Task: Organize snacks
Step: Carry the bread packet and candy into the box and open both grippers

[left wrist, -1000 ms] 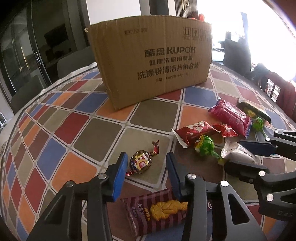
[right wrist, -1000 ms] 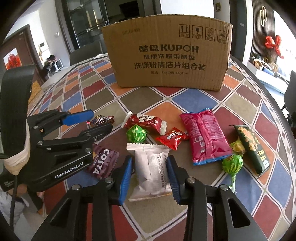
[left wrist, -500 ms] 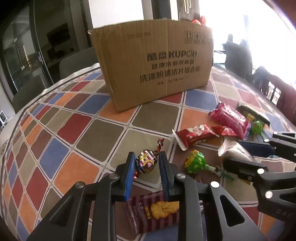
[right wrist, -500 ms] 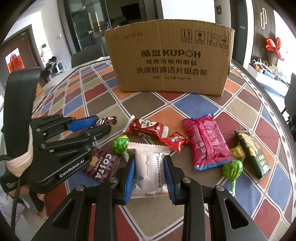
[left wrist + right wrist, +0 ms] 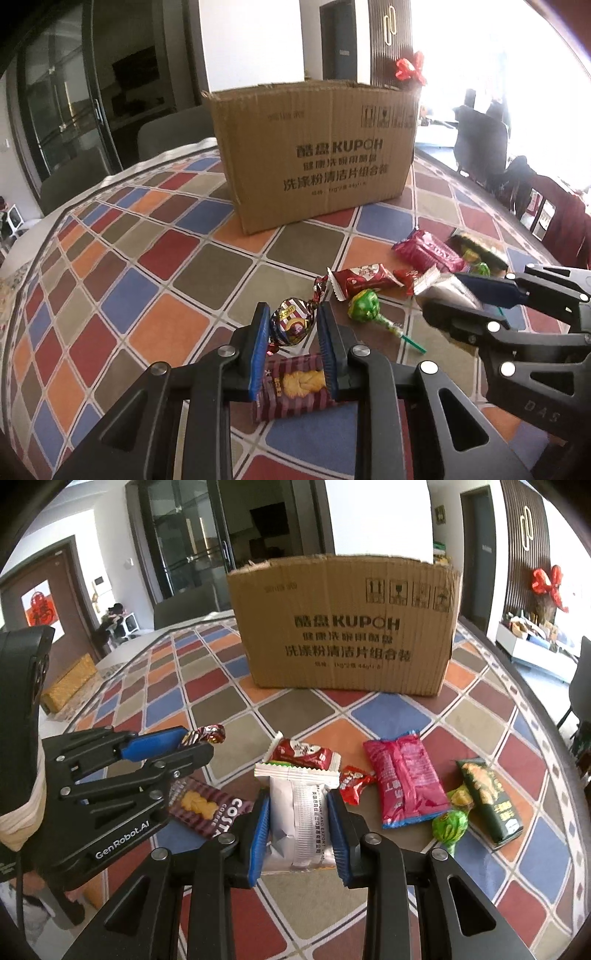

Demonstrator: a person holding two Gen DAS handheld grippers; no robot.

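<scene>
A: Left tool (image 5: 291, 330). State?

B: Blue pads pressed on both sides of a twist-wrapped coconut candy (image 5: 291, 325), lifted clear of the bench (image 5: 122, 295). Jaws narrow, holding it.

A: Below it?

B: A striped Costa biscuit pack (image 5: 207, 808) lies flat on the bench's near edge, just under that tool.

A: Moving right?

B: A dark red wafer bar (image 5: 364, 278) sits near the bench's middle. A green lollipop (image 5: 364, 306) lies just beside it on the near side, stick pointing toward the near edge. A small red candy (image 5: 354, 782) lies right of the bar; I cannot tell whether they touch.

A: Right tool (image 5: 299, 823)?

B: Clamped on a white foil packet (image 5: 299, 812), pads on its long sides. The packet is tilted up off the bench, its crimped top end hiding the wafer bar's near edge in the right wrist view.

A: Further right?

B: A pink bag (image 5: 404, 779) lies flat, long axis running from the near to the far edge. Then a second green lollipop (image 5: 450, 825), a yellow-green sweet (image 5: 460, 797) touching it, and a dark green snack pouch (image 5: 489, 805) toward the right edge.

A: The box?

B: The cardboard box (image 5: 343, 627) stands upright at the far side of the bench, well apart from the snacks, top open.
</scene>
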